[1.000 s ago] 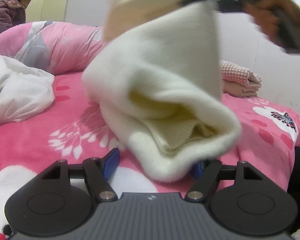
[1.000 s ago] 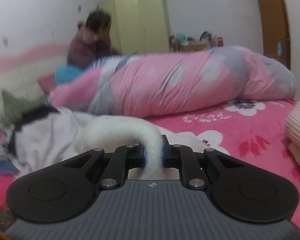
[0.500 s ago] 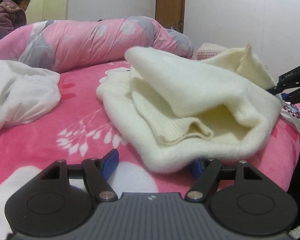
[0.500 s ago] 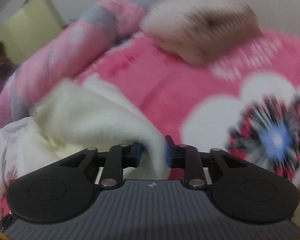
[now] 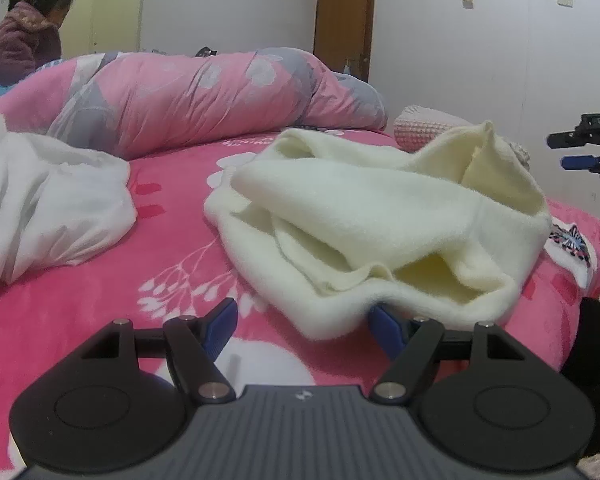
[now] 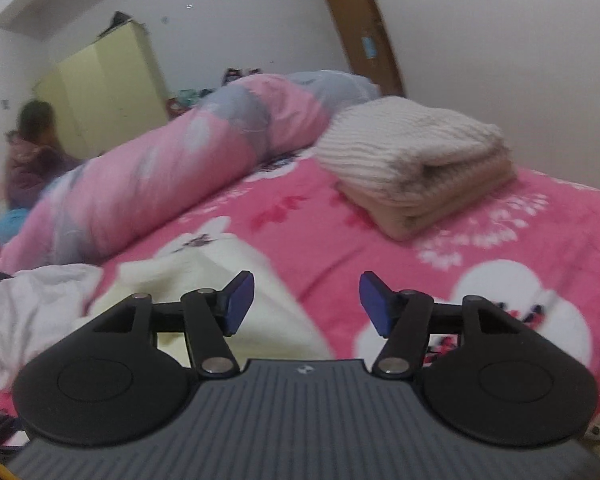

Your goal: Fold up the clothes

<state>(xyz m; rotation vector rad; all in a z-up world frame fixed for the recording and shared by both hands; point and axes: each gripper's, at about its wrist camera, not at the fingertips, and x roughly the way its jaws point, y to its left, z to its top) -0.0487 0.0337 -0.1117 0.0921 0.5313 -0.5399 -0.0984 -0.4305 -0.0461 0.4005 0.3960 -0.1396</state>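
Observation:
A cream fleece garment (image 5: pixel 380 220) lies folded over itself on the pink flowered bed cover (image 5: pixel 100 300). My left gripper (image 5: pixel 304 322) stands open low in front of it. The garment's near hem drapes over the right finger and reaches into the gap, but the pads do not press it. In the left wrist view my right gripper (image 5: pixel 562 154) hovers apart from the garment at the far right edge. In its own view the right gripper (image 6: pixel 306 304) has its jaws opening with nothing between them, and the cream garment (image 6: pixel 228 280) lies below its left finger.
A folded knit stack (image 6: pixel 416 160) sits at the bed's far right corner. A rolled pink and grey duvet (image 5: pixel 204 96) runs along the back. A crumpled white garment (image 5: pixel 48 200) lies at the left. A person (image 5: pixel 24 44) sits beyond the bed by a wardrobe (image 6: pixel 104 88).
My right gripper carried the cream garment's upper part over to the right and down onto itself, let go and pulled away. The left gripper stayed open in about the same place.

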